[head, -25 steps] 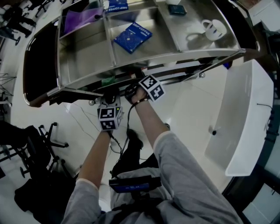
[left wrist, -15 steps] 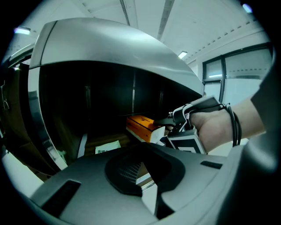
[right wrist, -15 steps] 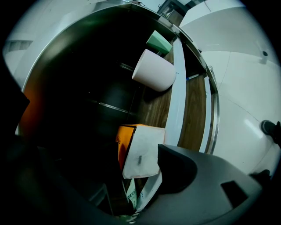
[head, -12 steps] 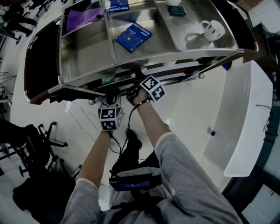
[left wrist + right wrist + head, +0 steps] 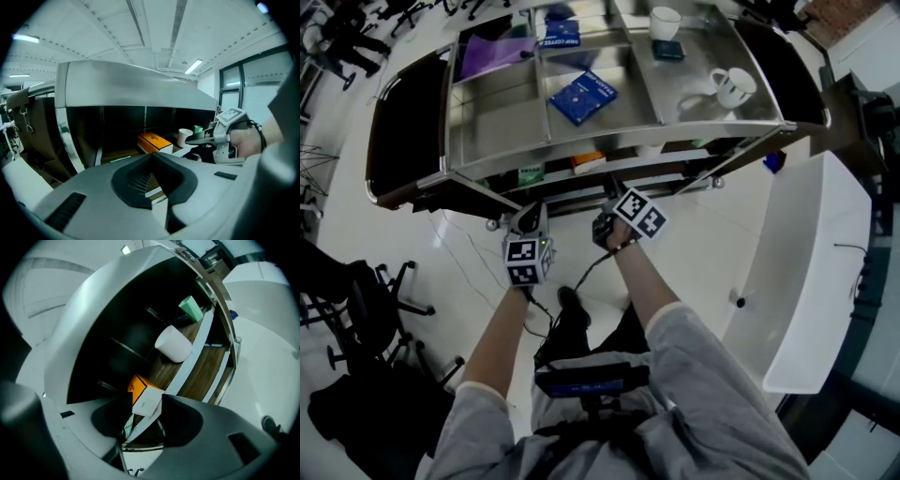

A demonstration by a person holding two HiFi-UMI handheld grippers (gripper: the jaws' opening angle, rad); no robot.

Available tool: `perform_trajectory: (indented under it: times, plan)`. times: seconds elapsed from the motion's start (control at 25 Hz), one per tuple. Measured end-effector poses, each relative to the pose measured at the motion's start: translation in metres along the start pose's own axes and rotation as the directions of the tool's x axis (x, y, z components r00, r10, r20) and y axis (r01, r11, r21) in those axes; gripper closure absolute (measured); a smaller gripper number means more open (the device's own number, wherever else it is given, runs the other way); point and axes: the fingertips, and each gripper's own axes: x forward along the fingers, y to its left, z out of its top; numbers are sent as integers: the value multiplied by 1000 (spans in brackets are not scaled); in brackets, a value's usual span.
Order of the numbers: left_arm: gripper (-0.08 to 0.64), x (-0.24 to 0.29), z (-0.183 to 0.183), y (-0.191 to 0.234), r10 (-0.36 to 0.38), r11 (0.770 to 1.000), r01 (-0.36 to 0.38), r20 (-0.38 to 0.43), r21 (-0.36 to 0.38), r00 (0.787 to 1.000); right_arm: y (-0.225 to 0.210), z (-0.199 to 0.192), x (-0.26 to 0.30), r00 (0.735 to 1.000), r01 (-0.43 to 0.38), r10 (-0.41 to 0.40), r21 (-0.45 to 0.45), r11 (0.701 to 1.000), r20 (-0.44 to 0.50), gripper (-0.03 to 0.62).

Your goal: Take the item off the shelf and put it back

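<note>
Orange box [image 5: 588, 161] lies on the lower level of the metal shelf [image 5: 492, 122] near a white cup [image 5: 173, 344], facing the left gripper [image 5: 528, 217], fingers pressed together and empty, and the right gripper [image 5: 602, 223], fingers just narrowed but spread, pinching nothing.

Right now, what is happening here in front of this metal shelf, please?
A person stands at a metal shelf with a claw in each hand. The right claw points at an orange box that lies on the lower level beside a white cup. Its jaws have just been closing, but they are apart and grip nothing; the box lies beyond them. The left claw holds nothing. So the box is on the shelf, not in a claw.
</note>
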Motion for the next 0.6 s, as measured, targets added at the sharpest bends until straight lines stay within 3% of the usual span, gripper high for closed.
perform_trajectory:
  times: [0.2, 0.28, 0.36, 0.48, 0.6]
  plan:
    - [554, -33, 16, -7, 37, 999, -37, 26, -23, 999, 8, 26, -48, 999, -37, 33, -174, 984, -24, 530]
    - [554, -45, 22, -12, 49, 999, -48, 38, -26, 998, 14, 36, -67, 997, -70, 62, -253, 965, -42, 577]
    - [554, -55, 29, -16, 63, 998, -62, 50, -30, 997, 22, 46, -84, 994, -110, 95, -331, 937, -61, 583]
    - [554, -70, 34, -21, 82, 996, -80, 60, -41, 995, 29, 58, -109, 990, -142, 111, -468, 872, -92, 584]
    - [554, -83, 37, -22, 102, 994, -99, 66, -51, 993, 31, 65, -133, 988, -148, 90, -628, 764, -124, 584]
